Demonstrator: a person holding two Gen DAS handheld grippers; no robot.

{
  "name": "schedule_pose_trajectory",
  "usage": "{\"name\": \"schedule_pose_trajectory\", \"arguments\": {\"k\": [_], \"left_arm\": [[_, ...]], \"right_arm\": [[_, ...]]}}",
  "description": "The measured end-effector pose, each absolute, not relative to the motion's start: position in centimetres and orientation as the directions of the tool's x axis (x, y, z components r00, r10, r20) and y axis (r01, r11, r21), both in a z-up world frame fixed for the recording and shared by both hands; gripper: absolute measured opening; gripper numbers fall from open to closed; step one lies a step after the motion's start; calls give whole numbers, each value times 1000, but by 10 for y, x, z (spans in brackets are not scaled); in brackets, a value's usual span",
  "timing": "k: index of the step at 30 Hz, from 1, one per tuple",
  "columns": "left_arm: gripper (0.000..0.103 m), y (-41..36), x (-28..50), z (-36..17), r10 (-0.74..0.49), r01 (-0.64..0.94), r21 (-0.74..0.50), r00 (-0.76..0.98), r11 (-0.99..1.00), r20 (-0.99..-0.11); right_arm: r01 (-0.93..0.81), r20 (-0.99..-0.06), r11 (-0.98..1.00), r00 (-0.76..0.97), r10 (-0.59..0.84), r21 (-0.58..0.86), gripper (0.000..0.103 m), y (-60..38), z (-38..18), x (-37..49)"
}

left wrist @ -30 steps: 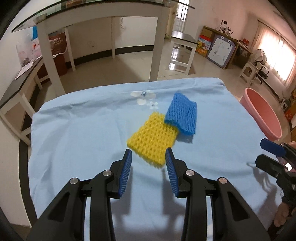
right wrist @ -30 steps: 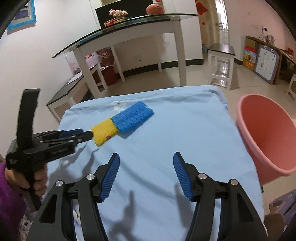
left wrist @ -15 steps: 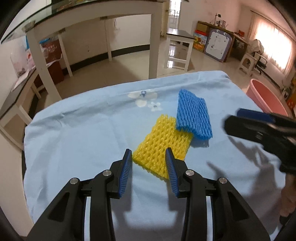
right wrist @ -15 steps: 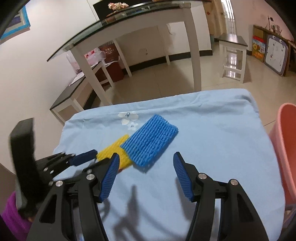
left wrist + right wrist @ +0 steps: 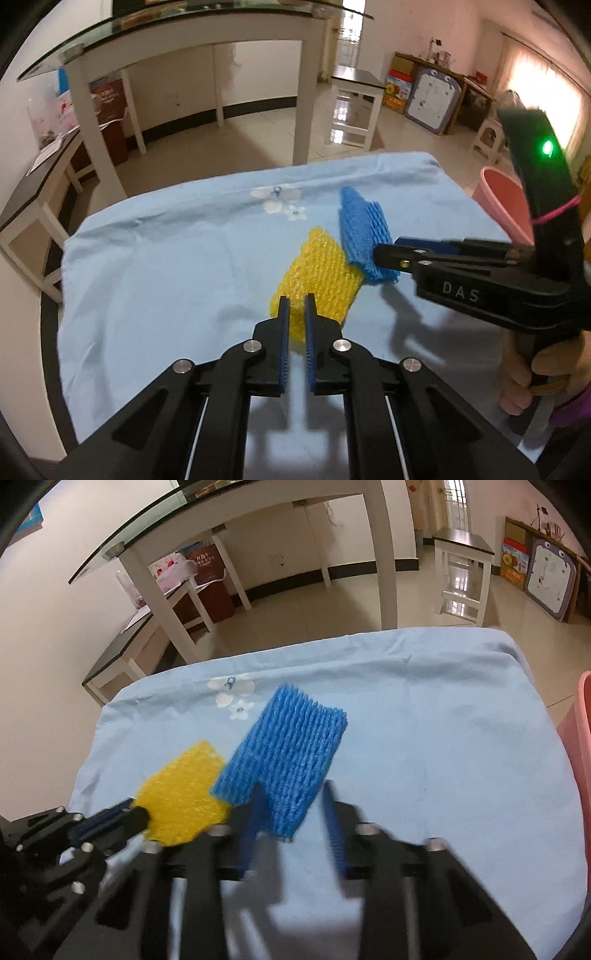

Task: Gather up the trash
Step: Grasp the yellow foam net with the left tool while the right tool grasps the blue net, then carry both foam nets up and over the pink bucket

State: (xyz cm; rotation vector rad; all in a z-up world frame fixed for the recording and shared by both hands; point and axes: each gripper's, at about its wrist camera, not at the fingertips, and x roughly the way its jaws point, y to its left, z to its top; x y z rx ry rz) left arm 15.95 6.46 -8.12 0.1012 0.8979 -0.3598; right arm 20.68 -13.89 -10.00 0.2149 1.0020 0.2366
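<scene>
A yellow foam net (image 5: 319, 278) lies on the light blue cloth (image 5: 166, 258), with a blue foam net (image 5: 364, 232) overlapping its far right edge. My left gripper (image 5: 296, 317) is shut on the near corner of the yellow net; it also shows in the right wrist view (image 5: 136, 814) on the yellow net (image 5: 184, 794). My right gripper (image 5: 293, 819) is open and blurred, its fingers astride the near edge of the blue net (image 5: 288, 753). In the left wrist view it (image 5: 384, 254) comes in from the right.
A pink basin (image 5: 504, 206) stands off the table's right edge, seen also in the right wrist view (image 5: 580, 738). A flower print (image 5: 275, 199) marks the cloth behind the nets. A glass-topped white table (image 5: 184, 40) and a stool (image 5: 354, 99) stand beyond.
My left gripper has closed on the yellow net's near corner. My right gripper has moved left and forward to the blue net and its fingers have narrowed around the net's edge.
</scene>
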Motion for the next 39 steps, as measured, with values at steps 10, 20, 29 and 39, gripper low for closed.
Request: {"name": "schedule_pose_trajectory", "arguments": {"k": [10, 20, 29, 39], "left_arm": [[7, 86, 130, -62, -279, 274, -135, 601, 952, -749], [7, 86, 91, -41, -292, 224, -191, 644, 956, -707], [7, 51, 61, -26, -317, 209, -240, 681, 948, -660], [7, -1, 55, -15, -361, 271, -239, 688, 933, -630]], "right_arm": [[-104, -757, 934, 559, 339, 341, 2, -162, -77, 167], [-136, -711, 923, 601, 366, 360, 2, -198, -54, 100], [-131, -691, 916, 618, 375, 380, 2, -231, -45, 66], [-67, -648, 922, 692, 319, 382, 2, -281, -29, 41]]}}
